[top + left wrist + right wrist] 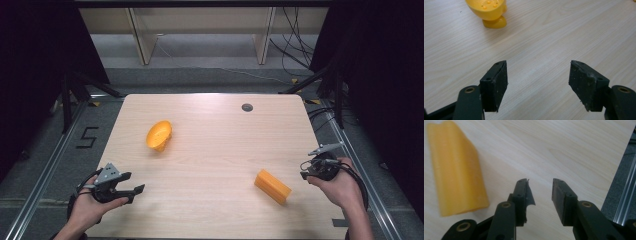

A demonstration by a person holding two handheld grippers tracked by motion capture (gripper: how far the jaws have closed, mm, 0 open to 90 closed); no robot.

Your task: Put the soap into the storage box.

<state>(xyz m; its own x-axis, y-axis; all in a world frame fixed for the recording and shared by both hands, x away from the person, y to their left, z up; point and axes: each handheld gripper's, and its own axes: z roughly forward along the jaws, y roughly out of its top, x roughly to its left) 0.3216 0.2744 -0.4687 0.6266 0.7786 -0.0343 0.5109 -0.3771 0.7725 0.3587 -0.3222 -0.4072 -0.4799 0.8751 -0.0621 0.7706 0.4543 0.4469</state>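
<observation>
1. The left gripper (131, 183) is held low over the table (210, 150) near its front-left corner. Its jaws are spread wide with nothing between them, as the left gripper view confirms, where only bare wood lies in the gap.

2. The right gripper (306, 170) is held at the right edge of the table, toward the front. In the right gripper view its jaws are parted by a narrower gap and nothing is clamped; the torn pad on one jaw is seen to curl outward.

3. The orange block (272, 186) lies flat on the table near the front edge, right of centre, just beside the right gripper but not touched by it. It is set at a slant to the table edges, so a long side is offered toward the right-hand jaws; this is judged to suit a sideways approach from that hand.

4. The orange bowl-shaped piece (159, 135) is tipped on its side in the left half of the table, well apart from the block. Its open mouth is turned up and to the left, its foot toward the front edge. In the left gripper view it is seen ahead of the jaws, which suggests that hand is aimed at it.

5. Both hands are judged to be poised at a start, each gripper being kept open near the piece closest to it so that either can be taken without crossing.
</observation>
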